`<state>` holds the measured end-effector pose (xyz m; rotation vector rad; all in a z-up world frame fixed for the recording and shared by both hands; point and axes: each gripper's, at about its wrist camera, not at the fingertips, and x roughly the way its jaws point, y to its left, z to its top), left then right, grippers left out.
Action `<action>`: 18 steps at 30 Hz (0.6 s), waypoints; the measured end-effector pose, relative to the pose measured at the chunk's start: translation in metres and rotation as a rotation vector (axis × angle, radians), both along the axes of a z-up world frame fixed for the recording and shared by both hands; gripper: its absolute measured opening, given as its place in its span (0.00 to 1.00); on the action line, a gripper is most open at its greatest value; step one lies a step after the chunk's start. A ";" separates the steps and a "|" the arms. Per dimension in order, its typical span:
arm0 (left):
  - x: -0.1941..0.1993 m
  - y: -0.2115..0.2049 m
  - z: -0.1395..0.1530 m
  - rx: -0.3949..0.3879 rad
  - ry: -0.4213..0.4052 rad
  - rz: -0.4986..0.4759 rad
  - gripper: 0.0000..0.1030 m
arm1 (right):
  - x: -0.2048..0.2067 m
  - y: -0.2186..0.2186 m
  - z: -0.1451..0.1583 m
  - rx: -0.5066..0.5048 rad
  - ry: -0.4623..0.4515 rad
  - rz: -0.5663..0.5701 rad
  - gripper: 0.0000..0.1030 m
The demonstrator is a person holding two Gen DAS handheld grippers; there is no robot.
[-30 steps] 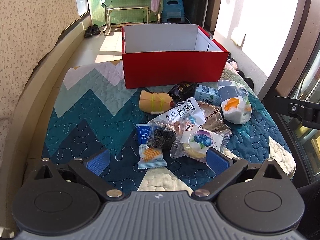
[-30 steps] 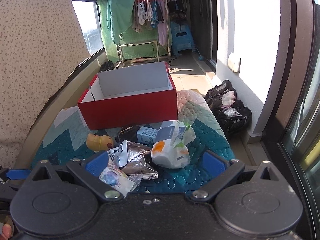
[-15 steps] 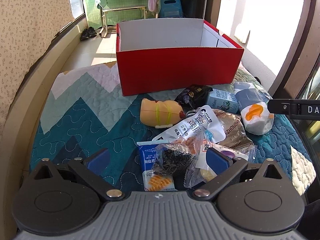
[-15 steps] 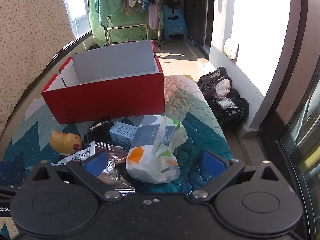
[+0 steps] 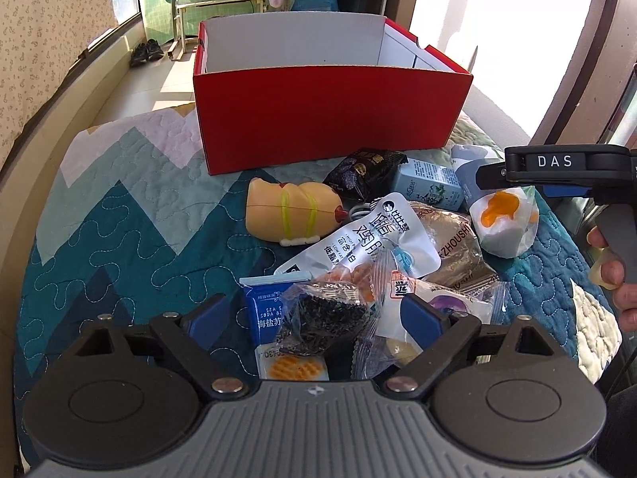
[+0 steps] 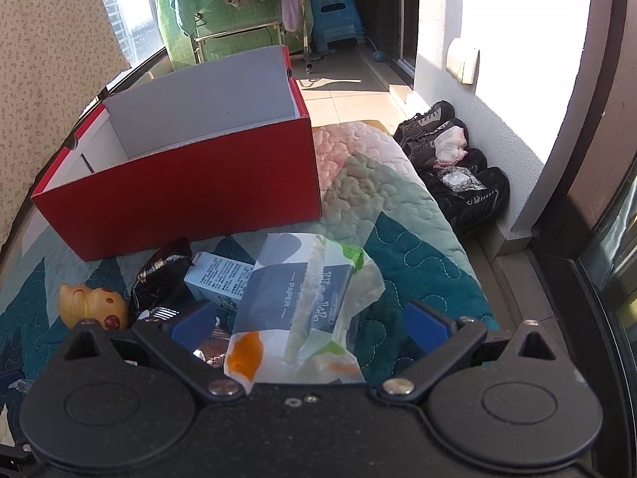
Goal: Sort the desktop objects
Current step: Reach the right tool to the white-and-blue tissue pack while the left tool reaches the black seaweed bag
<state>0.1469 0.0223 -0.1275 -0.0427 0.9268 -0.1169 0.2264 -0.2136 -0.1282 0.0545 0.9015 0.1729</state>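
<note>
Straddling the clear packet of dark bits (image 5: 322,314) on the quilt (image 5: 119,231), my left gripper (image 5: 318,318) stands spread, touching nothing I can see. My right gripper (image 6: 310,324), also released, flanks the tissue pack (image 6: 296,298) reading "PAPER". Only the left view shows "DAS" on my right tool and "SEA SALT SODA" on the blue wrapper (image 5: 264,312). One red box (image 5: 330,119); one yellow toy (image 5: 292,211).

"DAS" on the right tongs (image 5: 554,161); "PAPER" on the tissue pack (image 6: 302,290).
</note>
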 end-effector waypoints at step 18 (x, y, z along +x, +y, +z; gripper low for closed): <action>0.011 0.009 -0.014 -0.087 0.057 0.020 0.47 | 0.014 0.004 -0.013 -0.005 0.043 -0.019 0.95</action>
